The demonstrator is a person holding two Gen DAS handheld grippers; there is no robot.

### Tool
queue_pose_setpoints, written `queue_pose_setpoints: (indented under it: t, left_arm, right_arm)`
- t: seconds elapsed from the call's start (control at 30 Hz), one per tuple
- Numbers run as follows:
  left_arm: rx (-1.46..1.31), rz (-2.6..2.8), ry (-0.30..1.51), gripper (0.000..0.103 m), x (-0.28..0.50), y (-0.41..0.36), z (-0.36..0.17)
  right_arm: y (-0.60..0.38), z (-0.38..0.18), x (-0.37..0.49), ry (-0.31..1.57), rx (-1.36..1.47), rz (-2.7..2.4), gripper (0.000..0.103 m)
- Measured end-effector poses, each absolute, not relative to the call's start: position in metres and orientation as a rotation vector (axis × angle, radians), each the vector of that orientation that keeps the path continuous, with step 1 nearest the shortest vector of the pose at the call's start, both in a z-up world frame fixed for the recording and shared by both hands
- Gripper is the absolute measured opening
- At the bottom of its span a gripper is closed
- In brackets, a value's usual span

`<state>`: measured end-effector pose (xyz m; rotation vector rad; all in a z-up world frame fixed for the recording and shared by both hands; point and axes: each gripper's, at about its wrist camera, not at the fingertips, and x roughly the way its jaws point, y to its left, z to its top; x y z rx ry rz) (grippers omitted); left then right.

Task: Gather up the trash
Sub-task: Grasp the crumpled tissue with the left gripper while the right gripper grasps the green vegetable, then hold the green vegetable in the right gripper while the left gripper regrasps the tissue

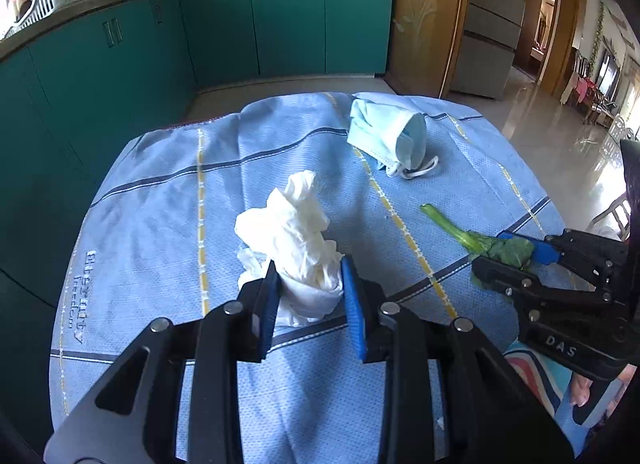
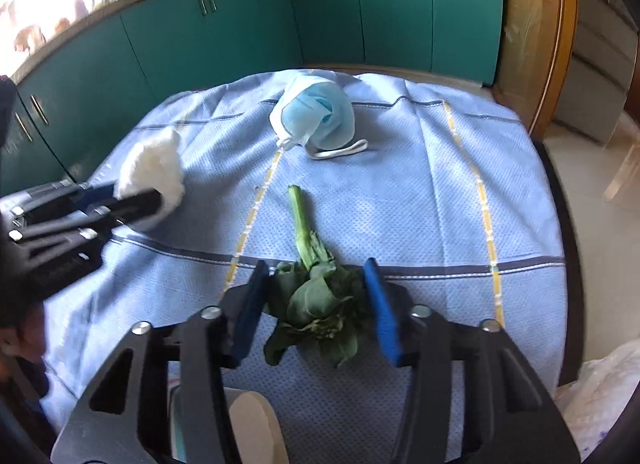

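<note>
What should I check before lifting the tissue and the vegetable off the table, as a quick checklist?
1. Left gripper closed on the crumpled tissue: ok, pads press its lower part.
2. Right gripper around the leafy vegetable: ok, leaves sit between the pads.
3. Right grip firm: cannot tell, small gaps show beside the leaves.
4. Tablecloth free of both grips: cannot tell.
5. Face mask left to collect: not ok, it lies on the cloth.
6. Trash bin in sight: not ok, none visible.
</note>
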<state>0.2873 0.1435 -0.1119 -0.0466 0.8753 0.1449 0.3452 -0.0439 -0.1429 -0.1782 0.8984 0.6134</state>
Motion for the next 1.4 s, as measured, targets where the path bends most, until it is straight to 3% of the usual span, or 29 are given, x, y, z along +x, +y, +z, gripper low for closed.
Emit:
queue_pose_setpoints:
  t: [0.07, 0.13, 0.6, 0.97, 1.4]
  left_arm:
    - [-0.057, 0.147, 0.863, 0.030, 0.282, 0.145, -0.107]
    - [-0.074, 0.141, 0.843, 0.030, 0.275, 0.147, -0.100]
    - [-0.078, 0.024, 0.730, 0.030, 0.215, 0.125, -0.066]
    - [-0.045, 0.054, 0.866, 0.031, 0.221, 0.122, -0.101]
    - [-0.040, 0.067, 0.883, 0.031, 0.218, 0.123, -0.105]
  right_arm:
    - [-0.048, -0.141, 0.343, 0.889, -0.172, 0.609, 0.024]
    - [-0.053, -0.137, 0.338, 0.876, -0.157, 0.612, 0.022]
    - [-0.121, -0.086, 0.281, 0.729, -0.069, 0.600, 0.021]
    - [-0.156, -0.101, 0.276, 0.787, -0.013, 0.540, 0.021]
    - [-0.147, -0.111, 0.272, 0.813, -0.054, 0.535, 0.021]
